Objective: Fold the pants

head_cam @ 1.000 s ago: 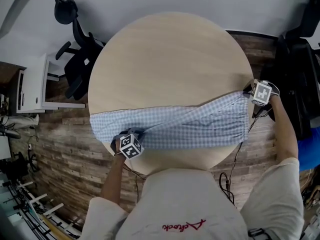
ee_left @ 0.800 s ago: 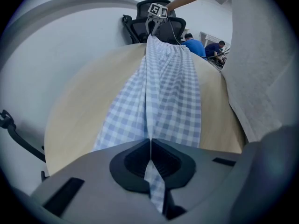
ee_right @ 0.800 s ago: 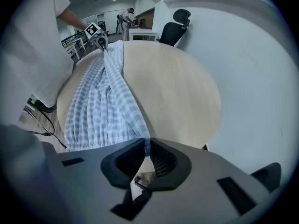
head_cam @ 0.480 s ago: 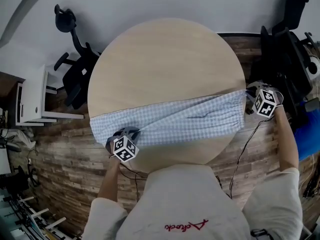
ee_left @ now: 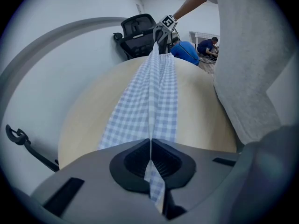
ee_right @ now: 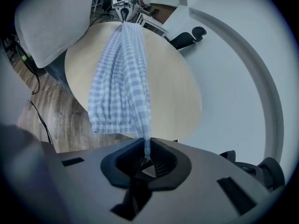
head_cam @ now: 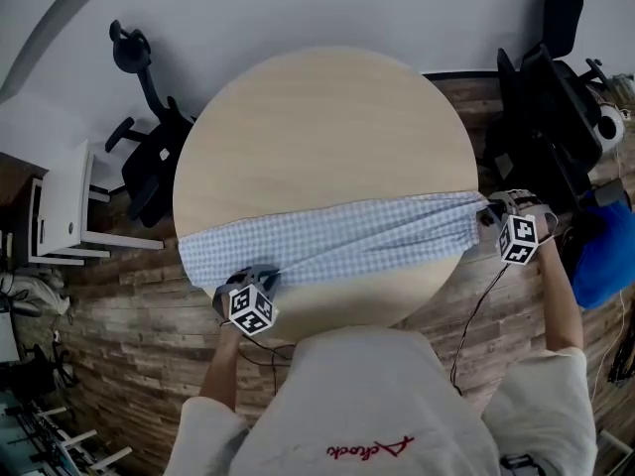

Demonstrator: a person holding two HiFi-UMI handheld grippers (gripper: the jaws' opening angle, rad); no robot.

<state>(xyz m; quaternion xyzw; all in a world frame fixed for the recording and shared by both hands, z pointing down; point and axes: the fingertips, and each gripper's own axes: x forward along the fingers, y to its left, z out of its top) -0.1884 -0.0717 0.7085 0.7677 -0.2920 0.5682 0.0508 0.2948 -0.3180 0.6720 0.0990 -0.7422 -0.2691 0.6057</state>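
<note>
the blue-and-white checked pants lie in a long narrow band across the near part of the round wooden table, reaching from its left edge to its right edge. the left gripper has its jaws pressed together on a thin fold of cloth at the left end. in the left gripper view the fabric runs straight through the closed jaws. the right gripper pinches the other end just past the table's right rim, and the right gripper view shows the gathered elastic waistband just beside its jaws. between the two grippers the cloth is taut and bunched into lengthwise pleats, and it seems to lift off the tabletop near the right end.

by my reading, the pants are already doubled lengthwise, one leg over the other, so the first fold looks done or nearly done. this looks like the straightening pull. no crosswise fold shows yet. what remains is to lay the band flat, smooth out the pleats, and fold it across its length, waistband toward the far end, probably more than once.
</note>
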